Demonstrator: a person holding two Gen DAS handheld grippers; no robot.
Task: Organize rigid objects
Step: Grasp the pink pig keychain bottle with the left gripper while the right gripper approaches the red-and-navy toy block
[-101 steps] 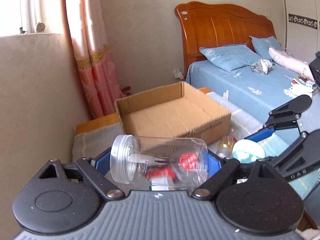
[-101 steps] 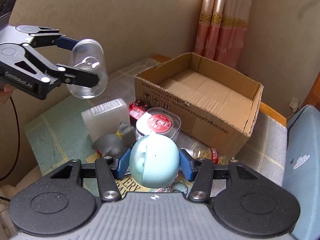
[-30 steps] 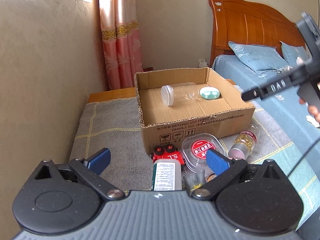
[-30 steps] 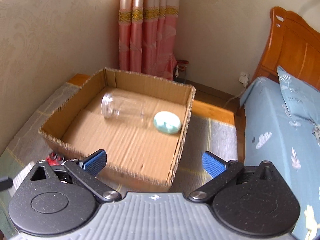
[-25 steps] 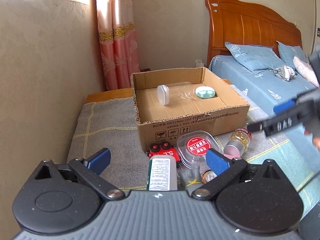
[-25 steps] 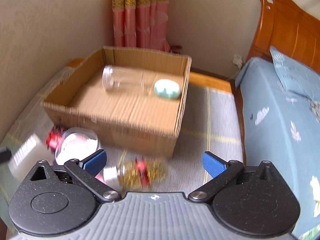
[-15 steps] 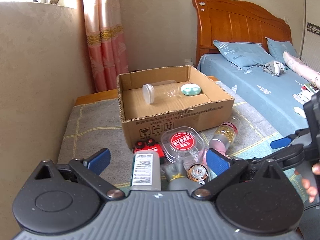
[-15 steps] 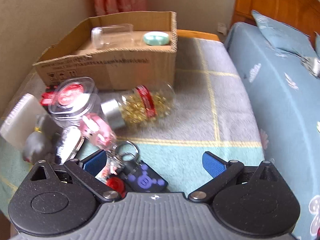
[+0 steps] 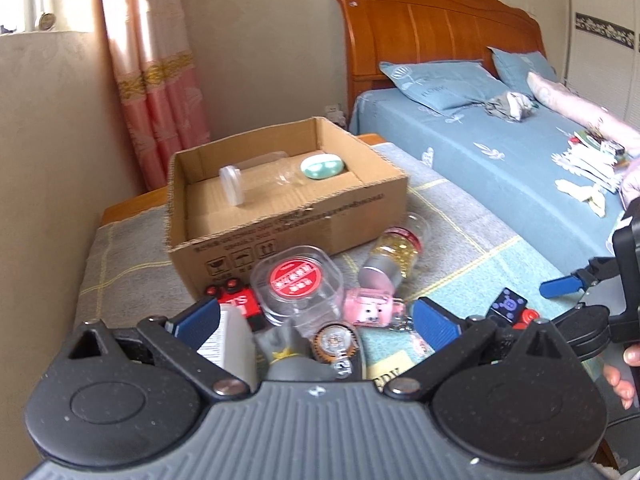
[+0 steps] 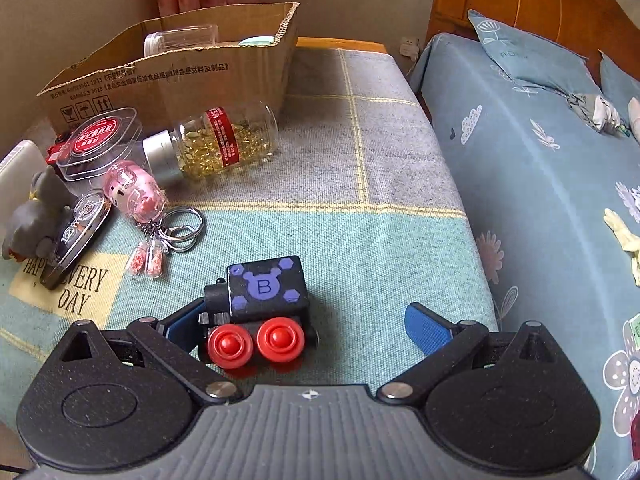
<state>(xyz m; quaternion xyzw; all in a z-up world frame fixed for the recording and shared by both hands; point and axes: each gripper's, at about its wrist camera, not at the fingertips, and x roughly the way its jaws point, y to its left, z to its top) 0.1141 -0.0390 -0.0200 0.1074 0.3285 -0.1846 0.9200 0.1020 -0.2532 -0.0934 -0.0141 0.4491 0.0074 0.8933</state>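
A cardboard box [image 9: 288,228] stands on the blanket with a clear jar [image 9: 240,178] and a mint oval case [image 9: 322,166] lying inside. My left gripper [image 9: 316,320] is open over a white bottle [image 9: 230,340], a grey figurine [image 9: 286,350] and a round tape dispenser [image 9: 334,344]. My right gripper [image 10: 304,324] is open low over the blanket. A black toy train with red wheels [image 10: 260,304] sits between its fingers, close to the left pad [image 10: 180,322]. In the left wrist view the right gripper [image 9: 560,304] is at the right edge, held by a hand.
Loose in front of the box [image 10: 180,76] lie a capsule bottle [image 10: 216,140], a clear tub with a red label [image 10: 100,140], a pink keychain [image 10: 134,190] with key rings [image 10: 180,228], and a red toy [image 9: 236,300]. The bed [image 10: 540,152] runs along the right.
The jar and mint case, earlier held in my grippers, now lie in the box. Both grippers have pulled back open to the pile; the right one has dropped around the toy train.
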